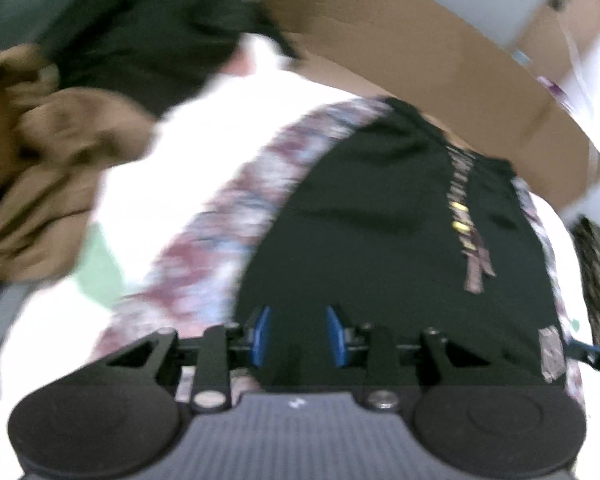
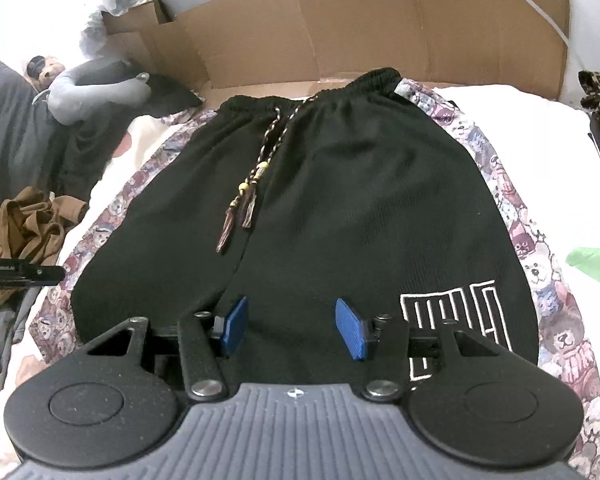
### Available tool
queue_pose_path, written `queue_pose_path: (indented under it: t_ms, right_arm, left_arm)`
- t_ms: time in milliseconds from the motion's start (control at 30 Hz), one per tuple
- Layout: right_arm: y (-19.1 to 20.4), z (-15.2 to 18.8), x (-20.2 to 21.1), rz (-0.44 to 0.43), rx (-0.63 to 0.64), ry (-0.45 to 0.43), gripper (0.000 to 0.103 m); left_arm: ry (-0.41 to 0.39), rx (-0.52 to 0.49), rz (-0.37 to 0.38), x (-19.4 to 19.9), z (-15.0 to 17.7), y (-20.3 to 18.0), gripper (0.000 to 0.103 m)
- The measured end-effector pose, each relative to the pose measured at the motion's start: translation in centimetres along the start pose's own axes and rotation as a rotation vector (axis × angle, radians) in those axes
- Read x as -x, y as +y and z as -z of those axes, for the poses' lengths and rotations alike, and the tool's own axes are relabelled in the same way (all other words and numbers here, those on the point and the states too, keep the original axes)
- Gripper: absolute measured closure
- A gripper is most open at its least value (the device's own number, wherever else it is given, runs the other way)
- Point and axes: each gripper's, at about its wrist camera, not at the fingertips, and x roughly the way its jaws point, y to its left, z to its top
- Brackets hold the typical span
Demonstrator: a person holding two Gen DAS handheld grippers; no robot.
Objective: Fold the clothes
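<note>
While both claws are poised above them, the black shorts (image 2: 340,208) are seen spread flat on a teddy-bear print blanket (image 2: 540,272), which in turn lies over a white cover (image 2: 512,128). Their long axis is laid from the near hem to the elastic waistband (image 2: 340,90), which is pointed away from the right wrist camera toward the cardboard sheet (image 2: 340,20) propped at the back. A braided drawstring (image 2: 256,184) with pale beads is draped down the middle, and a white line design (image 2: 456,312) is stitched by the hem of the right-side leg. The right gripper (image 2: 296,326) is held with its blue pads (image 2: 352,328) moderately apart, and nothing is gripped between them. The left gripper (image 1: 299,336) is shown in a blurred view, its blue pads (image 1: 336,336) parted more narrowly, with no cloth seen pinched; only the shorts' fabric is seen beneath. A crumpled brown garment (image 2: 24,224) is left beside the blanket's left edge.
</note>
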Motion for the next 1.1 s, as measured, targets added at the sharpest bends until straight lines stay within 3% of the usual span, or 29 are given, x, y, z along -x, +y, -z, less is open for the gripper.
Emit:
queue_pose_path:
  t_ms: [200,367,533,633,867,1100]
  right_arm:
    - [0.3,0.6,-0.2,-0.019,-0.017,0.048,0.047]
    - [0.5,1.3,-0.3,-0.02,-0.014,0.073,0.047]
    - [0.4,1.8,-0.5,-0.015,-0.013,0.086,0.047]
    - [0.3,1.9,-0.5,-0.011,-0.02,0.09,0.047]
    - [0.1,2.4,-0.8,-0.006,-0.024,0.107,0.047]
    - [0.0,2.8,-0.9,0.0,-0.024,0.124,0.047]
  left_arm:
    - [-0.026,0.182,-0.134,1.8,0.9,6.8,0.069]
    - [-0.042,0.303,-0.186,2.7,2.6,10.3,0.07]
    - [-0.025,0.369,-0.165,2.8,4.0,11.9,0.071]
    - [-0.025,0.405,-0.137,2.9,4.5,12.3,0.076]
    - [0.007,0.409,-0.122,1.1,4.5,12.5,0.077]
    - [-0.014,0.407,-0.144,0.2,5.2,12.4,0.074]
